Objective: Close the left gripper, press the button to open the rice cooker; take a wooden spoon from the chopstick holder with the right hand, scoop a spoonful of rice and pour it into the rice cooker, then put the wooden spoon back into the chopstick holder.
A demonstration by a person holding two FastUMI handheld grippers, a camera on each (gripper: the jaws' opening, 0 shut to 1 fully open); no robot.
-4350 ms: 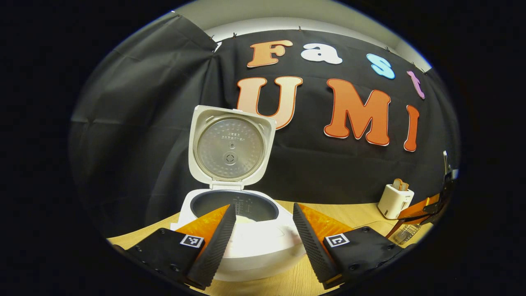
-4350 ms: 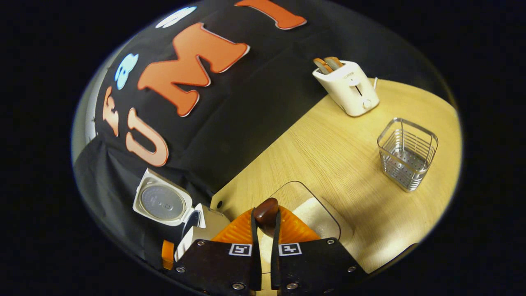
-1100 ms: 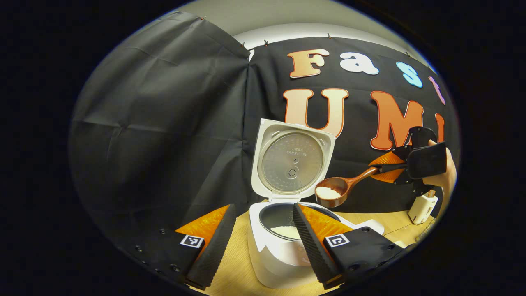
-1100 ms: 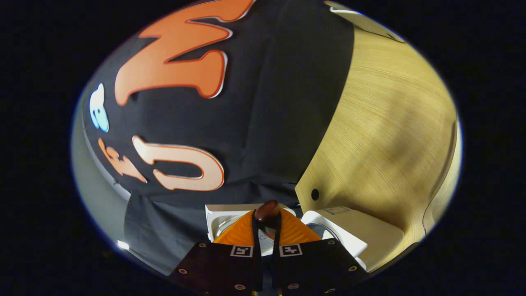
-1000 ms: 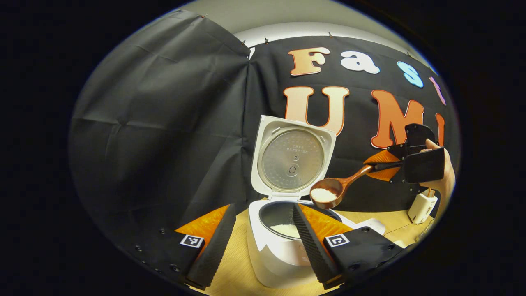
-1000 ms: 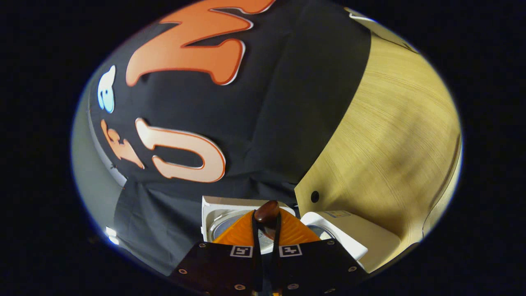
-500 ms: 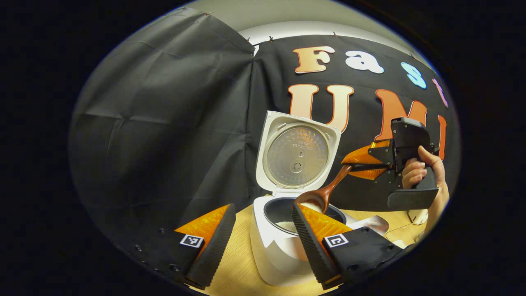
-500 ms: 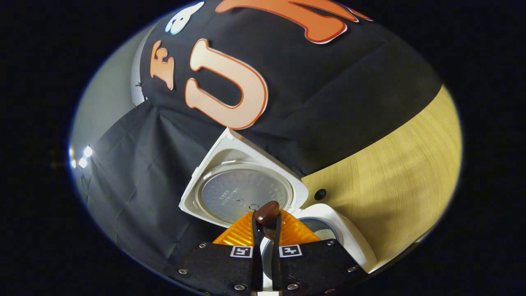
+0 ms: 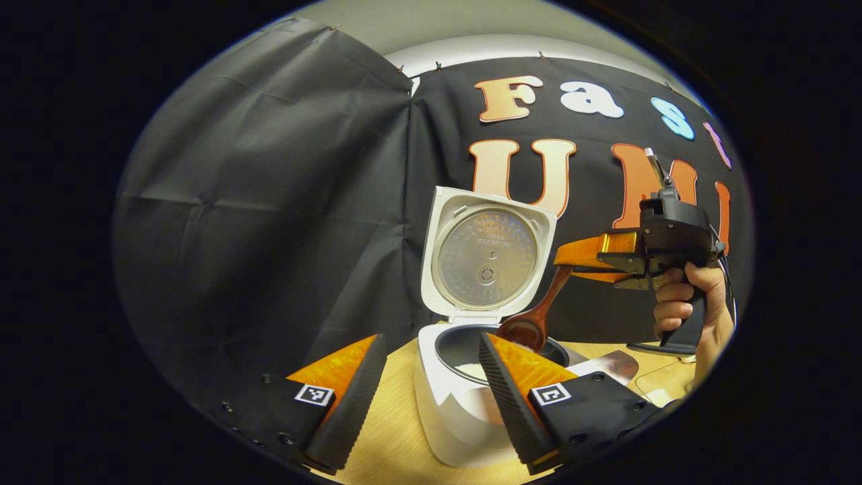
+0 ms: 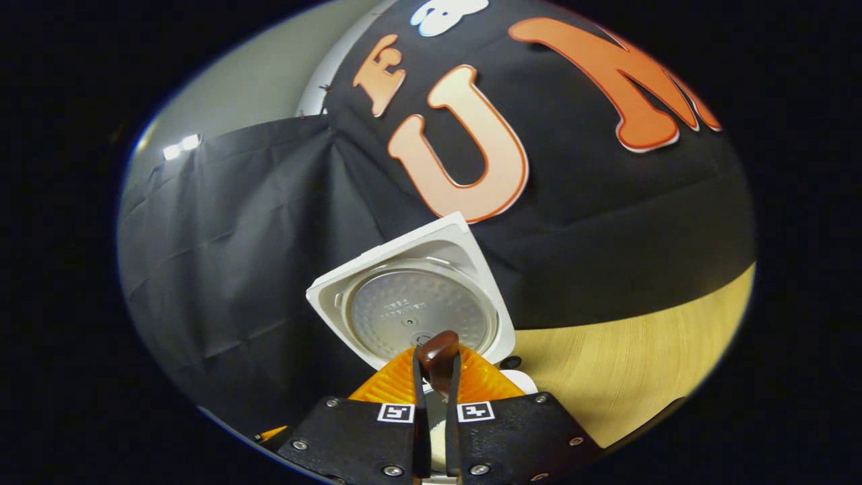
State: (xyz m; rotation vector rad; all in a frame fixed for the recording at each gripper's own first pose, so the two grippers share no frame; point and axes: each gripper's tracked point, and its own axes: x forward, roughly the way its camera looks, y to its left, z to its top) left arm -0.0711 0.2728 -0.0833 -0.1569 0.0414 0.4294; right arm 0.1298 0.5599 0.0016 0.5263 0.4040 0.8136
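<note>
The white rice cooker (image 9: 458, 411) stands with its lid (image 9: 486, 254) raised and white rice in the pot (image 9: 471, 369). My left gripper (image 9: 431, 367) is open in front of it, holding nothing. In the left gripper view my right gripper (image 9: 562, 254) hangs above the pot, held by a hand (image 9: 680, 296), shut on the wooden spoon (image 9: 539, 316). The spoon hangs steeply with its bowl turned over the pot's rim. In the right gripper view my right gripper (image 10: 436, 377) clamps the spoon's handle end (image 10: 438, 351), with the open lid (image 10: 417, 306) just beyond.
The light wooden table (image 9: 397, 438) carries the cooker. A clear container edge (image 9: 656, 384) lies at the right behind my left gripper's finger. The table surface (image 10: 640, 377) stretches to the right in the right gripper view.
My right gripper has rolled upright and tipped the spoon down over the pot; the rice that lay in the spoon's bowl a second ago is no longer seen there. My left gripper stays open.
</note>
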